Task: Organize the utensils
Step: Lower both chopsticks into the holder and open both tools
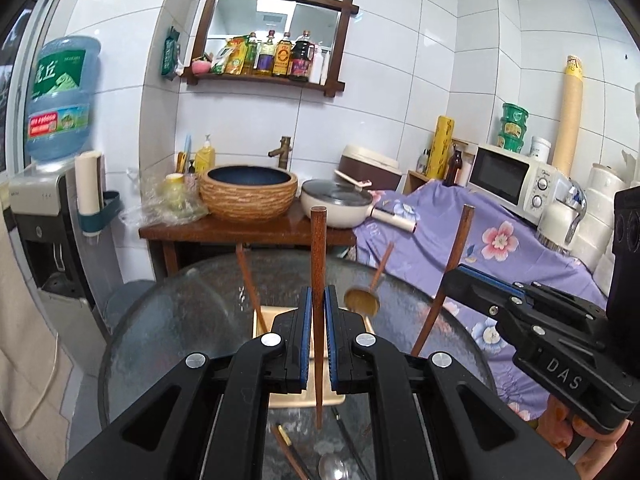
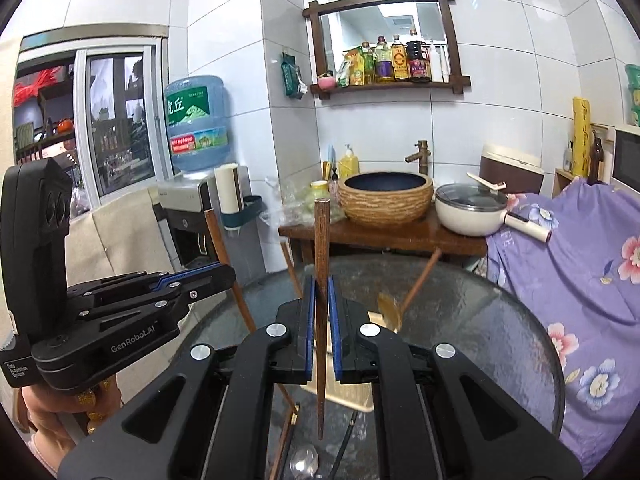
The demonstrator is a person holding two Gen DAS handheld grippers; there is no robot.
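While wooden spoons (image 1: 362, 300) lean in the holder (image 1: 308, 398), both tongs clamp chopsticks.

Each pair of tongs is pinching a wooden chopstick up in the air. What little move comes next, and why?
Probably carry both over the wooden box and lower them in. The left tongs hold one chopstick upright, the right tongs another chopstick, tips clear of the glass table. A spoon already leans in that box.
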